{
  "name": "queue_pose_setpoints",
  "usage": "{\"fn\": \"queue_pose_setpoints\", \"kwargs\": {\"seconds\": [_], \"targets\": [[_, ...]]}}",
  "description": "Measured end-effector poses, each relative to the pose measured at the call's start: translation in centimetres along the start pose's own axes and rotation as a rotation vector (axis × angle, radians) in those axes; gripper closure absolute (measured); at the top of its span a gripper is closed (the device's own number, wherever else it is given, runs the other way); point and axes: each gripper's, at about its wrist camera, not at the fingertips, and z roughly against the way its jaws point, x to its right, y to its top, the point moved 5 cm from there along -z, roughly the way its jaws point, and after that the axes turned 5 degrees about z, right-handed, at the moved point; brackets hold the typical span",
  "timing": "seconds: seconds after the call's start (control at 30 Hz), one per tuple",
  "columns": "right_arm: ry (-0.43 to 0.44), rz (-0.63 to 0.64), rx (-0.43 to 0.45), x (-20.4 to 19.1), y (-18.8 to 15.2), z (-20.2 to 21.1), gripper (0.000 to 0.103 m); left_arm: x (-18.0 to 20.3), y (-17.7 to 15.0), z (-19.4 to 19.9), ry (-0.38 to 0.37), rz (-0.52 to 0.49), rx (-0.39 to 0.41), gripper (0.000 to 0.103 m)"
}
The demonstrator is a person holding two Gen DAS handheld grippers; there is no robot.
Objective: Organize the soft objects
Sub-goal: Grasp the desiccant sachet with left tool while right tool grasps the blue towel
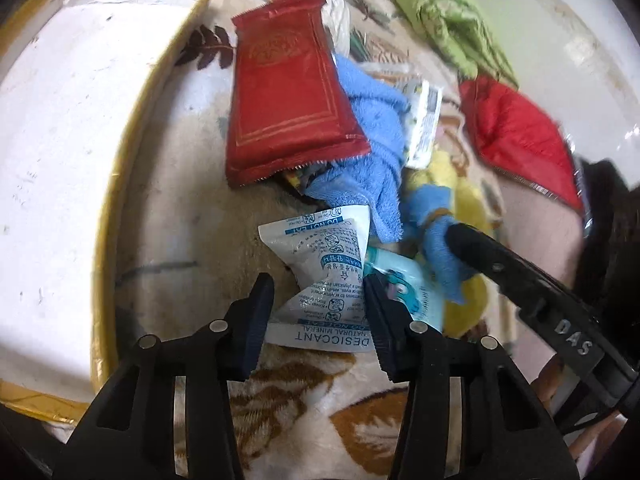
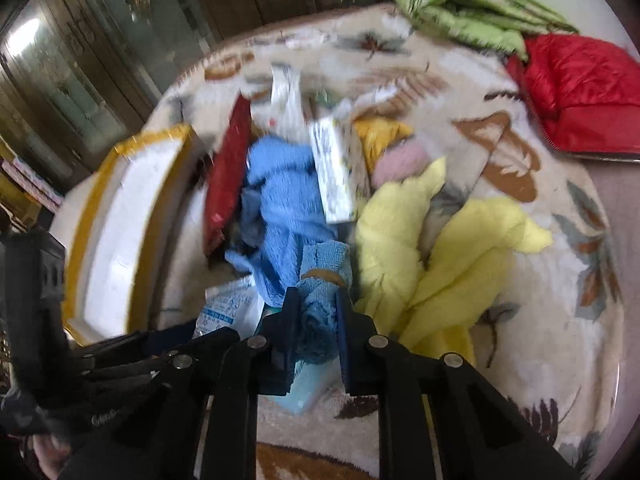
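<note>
Your right gripper (image 2: pixel 316 308) clamps the rolled blue cloth (image 2: pixel 320 320); your left gripper (image 1: pixel 318 308), half-open, straddles the desiccant packet (image 1: pixel 320 272) — lifting may drag the tangled blue towel (image 2: pixel 280 200).

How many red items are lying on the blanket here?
2. A flat red pouch lies beside the white box, against the blue towel; a red quilted jacket sits at the far edge by the green blanket. The pile may hide others.

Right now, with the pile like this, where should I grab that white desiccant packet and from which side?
Grip the desiccant packet at its pinched waist, coming straight in from its near edge as the left gripper already does. The waist is the narrowest part and sits between the open fingers; the far end lies by the blue towel.
</note>
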Motion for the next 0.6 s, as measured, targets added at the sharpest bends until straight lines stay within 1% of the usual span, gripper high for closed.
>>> {"fn": "queue_pose_setpoints", "kwargs": {"seconds": [0.03,0.13,0.23,0.3,0.33,0.4,0.43,0.47,0.53,0.6], "targets": [[0.004,-0.006,0.017,0.0,0.2,0.6,0.087,-0.2,0.1,0.4,-0.009,0.01,0.004,0.057],[0.006,-0.032,0.08,-0.1,0.4,2.7,0.087,-0.6,0.2,1.8,-0.071,0.036,0.005,0.057],[0.027,-0.059,0.126,-0.6,0.5,4.3,0.087,-0.8,-0.3,3.9,-0.092,0.029,0.036,0.057],[0.04,-0.053,0.146,-1.4,0.6,5.3,0.087,-0.9,-0.5,5.4,-0.096,0.02,0.056,0.057],[0.044,-0.04,0.155,-2.1,0.7,5.7,0.087,-0.8,-0.7,6.1,-0.105,0.013,0.063,0.078],[0.055,-0.025,0.169,-3.2,0.8,6.4,0.087,-1.2,-0.9,7.5,-0.102,0.006,0.055,0.08],[0.071,-0.014,0.174,-4.1,0.9,6.7,0.087,-1.4,-1.0,8.4,-0.115,0.013,0.069,0.08],[0.078,0.002,0.176,-4.9,0.9,6.8,0.087,-1.6,-1.0,9.0,-0.11,0.014,0.084,0.08],[0.067,0.039,0.182,-6.3,1.1,6.9,0.087,-2.0,-1.1,9.2,-0.052,0.007,0.095,0.08],[0.071,0.054,0.173,-7.2,1.0,6.8,0.087,-2.5,-1.5,8.3,-0.051,0.007,0.055,0.08]]}}
